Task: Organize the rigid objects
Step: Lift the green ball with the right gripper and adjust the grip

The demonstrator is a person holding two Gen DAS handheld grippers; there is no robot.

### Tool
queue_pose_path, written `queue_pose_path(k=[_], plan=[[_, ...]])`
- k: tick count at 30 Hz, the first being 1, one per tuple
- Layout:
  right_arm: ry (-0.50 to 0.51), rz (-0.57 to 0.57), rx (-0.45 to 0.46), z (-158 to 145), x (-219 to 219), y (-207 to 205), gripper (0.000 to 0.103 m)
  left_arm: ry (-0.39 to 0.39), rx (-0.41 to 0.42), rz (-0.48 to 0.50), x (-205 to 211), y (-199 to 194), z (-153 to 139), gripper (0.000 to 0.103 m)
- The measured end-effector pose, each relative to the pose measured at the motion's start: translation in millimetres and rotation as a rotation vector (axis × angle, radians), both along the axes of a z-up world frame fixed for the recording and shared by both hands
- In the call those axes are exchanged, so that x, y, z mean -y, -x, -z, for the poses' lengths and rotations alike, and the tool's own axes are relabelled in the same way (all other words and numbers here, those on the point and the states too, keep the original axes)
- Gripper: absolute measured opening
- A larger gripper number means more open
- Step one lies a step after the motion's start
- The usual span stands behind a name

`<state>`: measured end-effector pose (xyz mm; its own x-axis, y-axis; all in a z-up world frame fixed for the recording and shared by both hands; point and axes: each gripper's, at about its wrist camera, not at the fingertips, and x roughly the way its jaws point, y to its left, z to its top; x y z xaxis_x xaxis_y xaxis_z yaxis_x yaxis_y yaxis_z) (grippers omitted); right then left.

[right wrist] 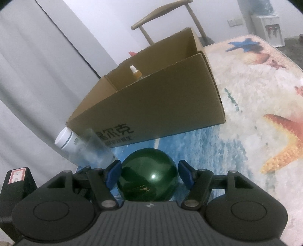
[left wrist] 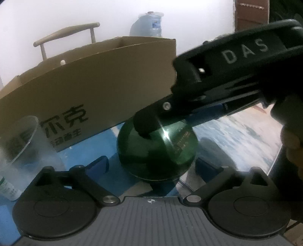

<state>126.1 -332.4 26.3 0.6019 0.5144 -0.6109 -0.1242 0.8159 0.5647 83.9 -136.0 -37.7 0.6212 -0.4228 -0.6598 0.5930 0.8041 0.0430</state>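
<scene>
Cardboard box (right wrist: 151, 106), brown and open-topped, is the goal; just before it on the table (right wrist: 246, 94) sits the round green glass bottle (right wrist: 149, 179); right gripper (right wrist: 149, 173) straddles it, jaws apart, not yet pressing; left gripper (left wrist: 151, 164) jaws wide, empty.

Behind the desk, a wooden chair back (right wrist: 164, 17); farther right, a white water dispenser (right wrist: 269, 30) beside a pale wall socket (right wrist: 234, 21).
</scene>
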Motion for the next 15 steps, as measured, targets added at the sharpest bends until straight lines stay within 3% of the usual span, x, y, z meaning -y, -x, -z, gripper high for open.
queue_pose_path(k=[9,15], plan=[[-0.015,-0.002,-0.004,1.8,1.2,0.2,0.069,0.017,0.000,0.016,0.6,-2.5,0.2,0.080],[-0.014,-0.004,-0.007,1.7,0.5,-0.5,0.070,0.018,-0.003,0.016,0.8,-1.9,-0.7,0.080]])
